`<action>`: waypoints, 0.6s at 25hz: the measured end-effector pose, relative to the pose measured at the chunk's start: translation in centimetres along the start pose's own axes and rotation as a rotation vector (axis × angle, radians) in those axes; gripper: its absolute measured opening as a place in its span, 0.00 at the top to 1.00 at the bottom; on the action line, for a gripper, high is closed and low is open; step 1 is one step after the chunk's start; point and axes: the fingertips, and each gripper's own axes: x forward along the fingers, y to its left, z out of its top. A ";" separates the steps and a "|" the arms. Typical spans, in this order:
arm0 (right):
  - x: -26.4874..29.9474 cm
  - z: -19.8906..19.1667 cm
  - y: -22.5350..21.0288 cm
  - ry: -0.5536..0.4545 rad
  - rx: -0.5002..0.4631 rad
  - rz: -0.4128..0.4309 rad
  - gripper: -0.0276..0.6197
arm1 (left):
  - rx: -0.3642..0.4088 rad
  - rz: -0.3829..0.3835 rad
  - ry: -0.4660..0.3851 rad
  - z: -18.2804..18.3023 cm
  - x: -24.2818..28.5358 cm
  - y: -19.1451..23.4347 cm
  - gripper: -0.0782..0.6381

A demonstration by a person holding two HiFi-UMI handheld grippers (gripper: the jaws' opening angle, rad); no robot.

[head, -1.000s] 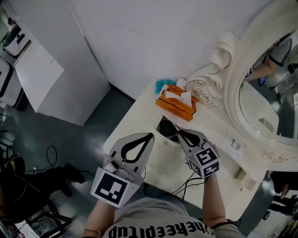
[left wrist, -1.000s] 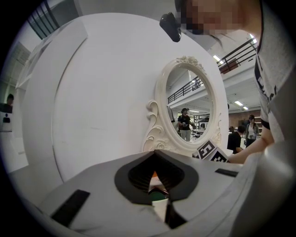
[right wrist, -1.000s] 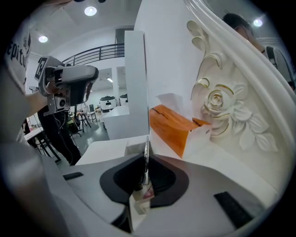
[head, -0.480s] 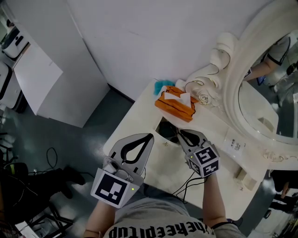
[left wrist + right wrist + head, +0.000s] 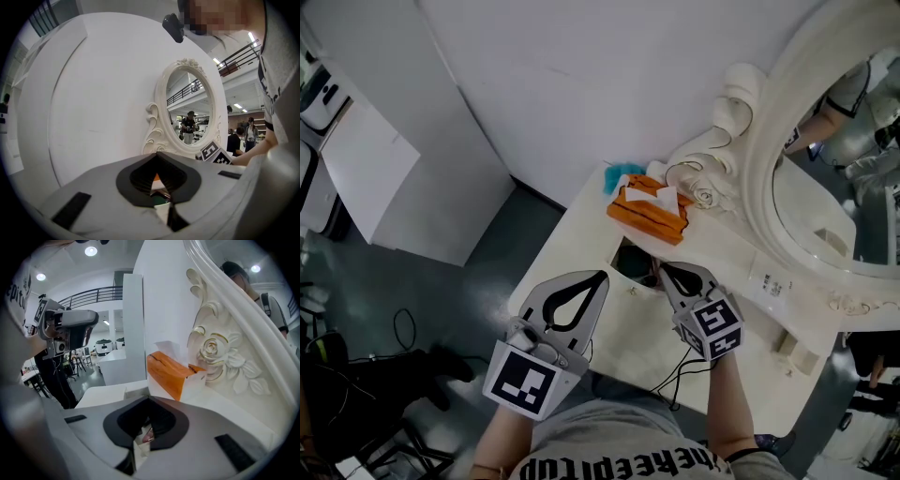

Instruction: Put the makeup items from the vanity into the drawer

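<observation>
An open drawer (image 5: 630, 260) shows as a dark slot in the white vanity top (image 5: 577, 234). My right gripper (image 5: 660, 266) hangs at the slot's right edge with its jaws together. In the right gripper view a small pink thing (image 5: 146, 437) shows through the hollow of the shut right gripper (image 5: 149, 399); whether it is held is unclear. My left gripper (image 5: 602, 274) hovers over the vanity's front edge, just left of the drawer, jaws together and nothing seen between them. The left gripper (image 5: 157, 154) points toward the mirror (image 5: 190, 112).
An orange tissue box (image 5: 649, 211) sits behind the drawer, with a teal item (image 5: 623, 172) beyond it. The ornate white mirror (image 5: 825, 187) rises at the right. A black cable (image 5: 675, 375) hangs at the vanity's front. A white cabinet (image 5: 375, 169) stands on the floor to the left.
The head view has shifted slightly. Both grippers stay where they were, jaws together.
</observation>
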 end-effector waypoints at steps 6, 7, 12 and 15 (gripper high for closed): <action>-1.2 1.3 0.4 -0.071 0.050 -0.023 0.93 | 0.017 -0.042 -0.006 0.2 -0.2 -0.3 0.86; -1.4 1.6 0.6 -0.085 0.063 -0.023 0.93 | 0.019 -0.050 -0.008 0.2 -0.2 -0.4 0.86; -2.8 3.0 1.3 -0.164 0.120 -0.046 0.93 | 0.029 -0.096 -0.014 0.4 -0.3 -0.7 0.86; -3.7 3.6 1.6 -0.208 0.143 -0.071 0.93 | 0.043 -0.128 -0.017 0.6 -0.4 -1.1 0.86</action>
